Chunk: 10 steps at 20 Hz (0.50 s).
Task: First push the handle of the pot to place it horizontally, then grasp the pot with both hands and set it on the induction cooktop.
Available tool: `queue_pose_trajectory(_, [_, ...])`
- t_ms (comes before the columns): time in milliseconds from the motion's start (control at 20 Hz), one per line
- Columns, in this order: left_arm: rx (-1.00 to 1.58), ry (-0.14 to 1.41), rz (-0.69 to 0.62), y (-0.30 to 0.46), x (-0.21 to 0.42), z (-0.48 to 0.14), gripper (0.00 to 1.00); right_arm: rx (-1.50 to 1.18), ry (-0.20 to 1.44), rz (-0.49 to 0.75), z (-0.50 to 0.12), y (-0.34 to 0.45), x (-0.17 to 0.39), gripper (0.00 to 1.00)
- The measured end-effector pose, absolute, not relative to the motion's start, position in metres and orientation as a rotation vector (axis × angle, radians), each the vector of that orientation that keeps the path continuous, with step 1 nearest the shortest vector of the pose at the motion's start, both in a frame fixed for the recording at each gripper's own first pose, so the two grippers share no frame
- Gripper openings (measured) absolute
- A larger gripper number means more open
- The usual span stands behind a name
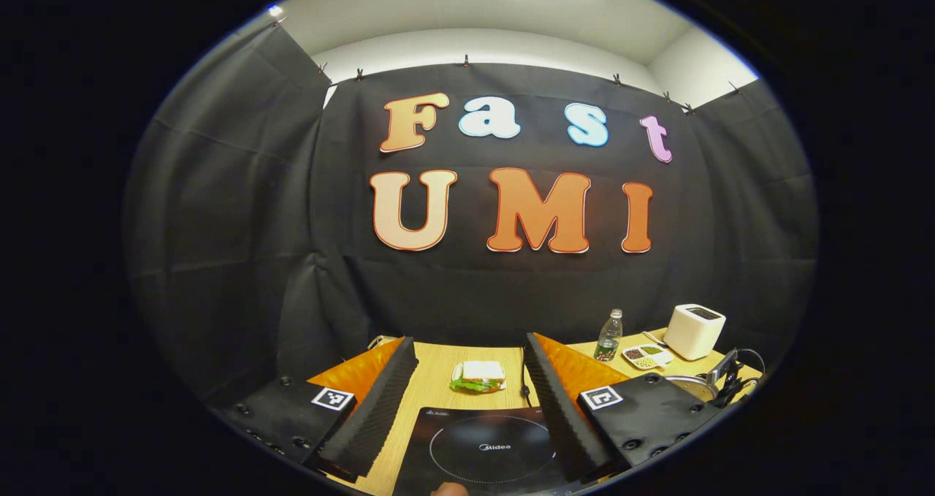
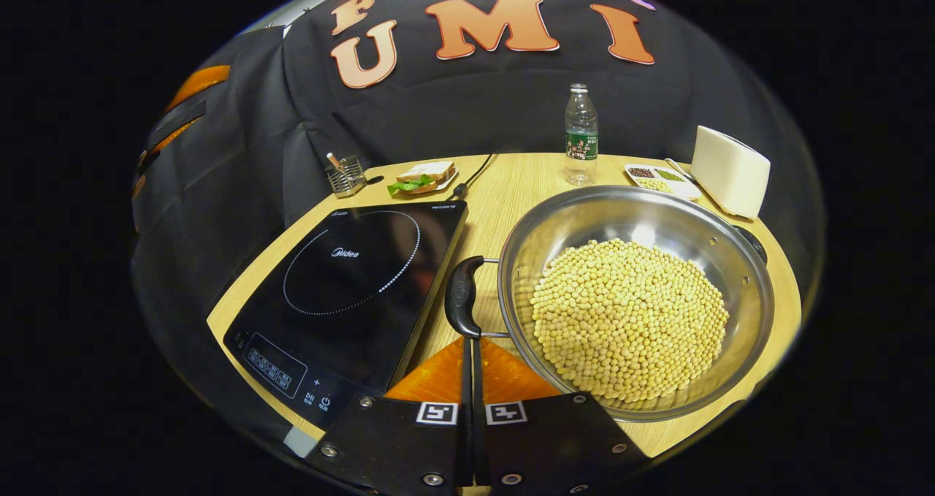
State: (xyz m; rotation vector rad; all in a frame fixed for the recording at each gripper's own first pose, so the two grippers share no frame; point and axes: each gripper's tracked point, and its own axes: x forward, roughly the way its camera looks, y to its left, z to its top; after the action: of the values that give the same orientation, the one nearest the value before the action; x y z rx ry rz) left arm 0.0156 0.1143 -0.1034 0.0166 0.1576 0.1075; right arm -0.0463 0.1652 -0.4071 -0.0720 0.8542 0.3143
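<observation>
A steel pot (image 2: pixel 730 277) holding soybeans (image 2: pixel 632 306) sits on the wooden table, right of the black induction cooktop (image 2: pixel 350 277). One black loop handle (image 2: pixel 462 295) points toward the cooktop; the other (image 2: pixel 752 244) is at the far right rim. My right gripper (image 2: pixel 471 342) is shut with nothing between its fingers, and its tips sit at the near end of the left handle. My left gripper (image 1: pixel 469 342) is open wide above the cooktop (image 1: pixel 482 445), holding nothing. In the left gripper view the pot's rim (image 1: pixel 690 385) shows at the right.
At the back of the table are a sandwich (image 2: pixel 424 174), a wire utensil holder (image 2: pixel 343 174), a water bottle (image 2: pixel 581 134), a small tray of beans (image 2: pixel 657 177) and a white toaster (image 2: pixel 730 169). A cable (image 2: pixel 475 171) runs behind the cooktop.
</observation>
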Motion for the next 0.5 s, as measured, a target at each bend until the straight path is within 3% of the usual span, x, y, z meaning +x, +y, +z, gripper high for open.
queue_pose_trajectory(500, [0.002, 0.175, 0.121, 0.13, 0.023, -0.116, 0.97, -0.063, 0.849, 0.306, -0.411, 0.179, -0.027, 0.0])
